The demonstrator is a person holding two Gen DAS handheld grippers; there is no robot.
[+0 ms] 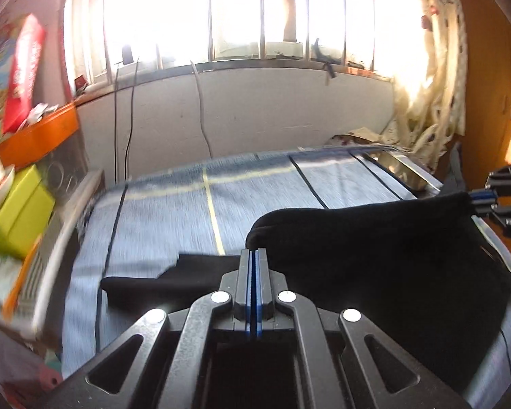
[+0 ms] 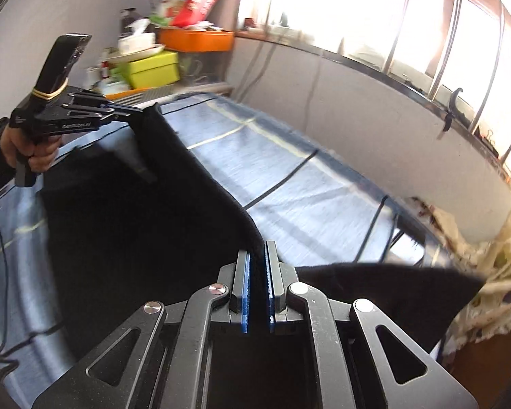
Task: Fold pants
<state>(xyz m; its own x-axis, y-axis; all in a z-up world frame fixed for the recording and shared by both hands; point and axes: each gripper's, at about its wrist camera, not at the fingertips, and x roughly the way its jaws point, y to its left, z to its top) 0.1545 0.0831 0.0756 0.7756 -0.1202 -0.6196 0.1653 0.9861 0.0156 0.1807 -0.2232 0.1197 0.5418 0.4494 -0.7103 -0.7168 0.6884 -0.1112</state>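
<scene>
Hanging between two pinch points, the black pants (image 2: 126, 225) are lifted off the blue-grey table cover (image 2: 289, 184) along one edge, while the rest of the fabric drapes down and lies on the cover. In the left wrist view a flat part of the garment (image 1: 173, 281) rests on the cover to the left of the raised fold.

The left gripper (image 1: 254, 255) is clenched on one end of that raised edge, its blue pads pressed together with the cloth bunched just beyond the tips. The right gripper (image 2: 257, 255) clamps the other end: the black fabric runs down into the narrow gap between its pads. From the right wrist camera, the left gripper can be seen across the garment, gripped by the person's left hand (image 2: 34, 150), with the cloth stretched in a line between the two tools.

Holding two points of one edge well apart probably serves to keep the fabric taut, so that it can be carried over the lying part as a straight fold rather than a crumpled one. The fold appears to be under way and not yet laid down.

Around the work, the cover carries dark and yellow stripes; behind it stands a pale wall under a bright window (image 1: 242, 10), a patterned curtain (image 1: 432, 95) to the right, and boxes, among them an orange box (image 2: 197, 39) and a green box (image 2: 153, 68), stacked at the left.
</scene>
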